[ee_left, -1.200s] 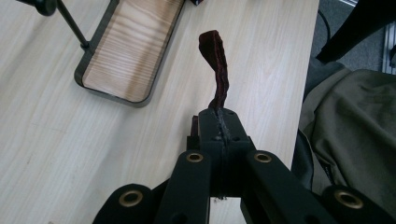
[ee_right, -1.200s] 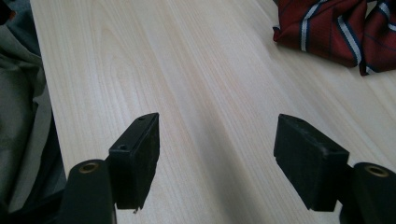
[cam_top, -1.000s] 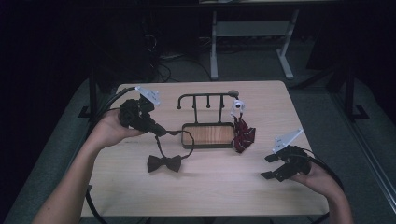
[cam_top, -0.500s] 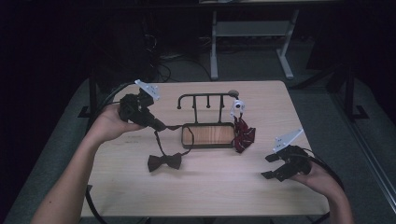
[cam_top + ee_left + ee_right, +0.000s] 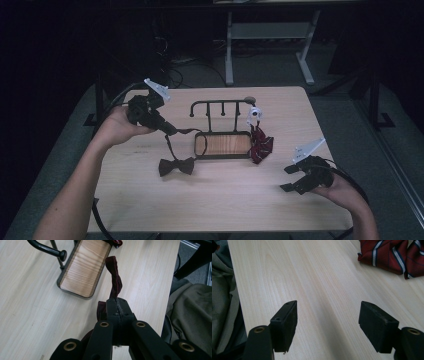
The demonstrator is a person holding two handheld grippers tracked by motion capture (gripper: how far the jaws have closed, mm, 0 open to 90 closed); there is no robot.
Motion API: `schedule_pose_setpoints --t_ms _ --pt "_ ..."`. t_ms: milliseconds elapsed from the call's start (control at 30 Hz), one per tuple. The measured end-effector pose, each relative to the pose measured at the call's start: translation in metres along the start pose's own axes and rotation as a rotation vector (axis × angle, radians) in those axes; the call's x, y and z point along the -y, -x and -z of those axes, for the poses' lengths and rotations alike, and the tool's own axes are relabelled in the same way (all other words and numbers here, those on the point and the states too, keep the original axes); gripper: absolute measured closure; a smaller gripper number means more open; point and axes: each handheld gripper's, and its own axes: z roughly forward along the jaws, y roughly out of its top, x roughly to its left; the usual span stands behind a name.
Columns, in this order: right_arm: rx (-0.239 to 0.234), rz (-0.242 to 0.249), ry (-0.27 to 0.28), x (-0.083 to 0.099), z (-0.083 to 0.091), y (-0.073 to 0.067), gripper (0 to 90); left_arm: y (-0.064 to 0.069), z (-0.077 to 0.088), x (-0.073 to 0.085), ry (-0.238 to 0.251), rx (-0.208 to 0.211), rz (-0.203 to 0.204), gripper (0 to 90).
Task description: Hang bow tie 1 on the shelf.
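overhead, pale wood table (image 5: 220,200) in a dark room; left tongs (image 5: 172,131) pinch the bow tie strap (image 5: 169,145), right tongs (image 5: 291,179) gape empty.

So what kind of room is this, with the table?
Probably a lab or workshop set up for recording. A lone wooden table stands in a dark room, a metal-framed bench sits behind it, and cables lie on the floor.

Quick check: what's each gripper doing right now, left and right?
Left gripper: shut on the bow tie strap.
Right gripper: open, holding nothing, above the table.
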Motion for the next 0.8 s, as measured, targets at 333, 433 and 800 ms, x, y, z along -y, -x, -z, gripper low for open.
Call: schedule_pose_setpoints --t_ms 333,433,800 --pt "0.0 -0.002 0.0 0.0 0.001 0.0 30.9 -0.005 0.003 -0.009 -0.016 -0.01 -0.004 89.9" --pt "0.003 0.005 0.0 0.0 0.001 0.0 30.9 -0.007 0.005 -0.013 -0.016 -0.014 0.0 89.9" --pt "0.005 0.002 0.002 0.001 0.002 -0.001 30.9 -0.018 0.007 -0.016 -0.012 -0.017 0.025 89.8"
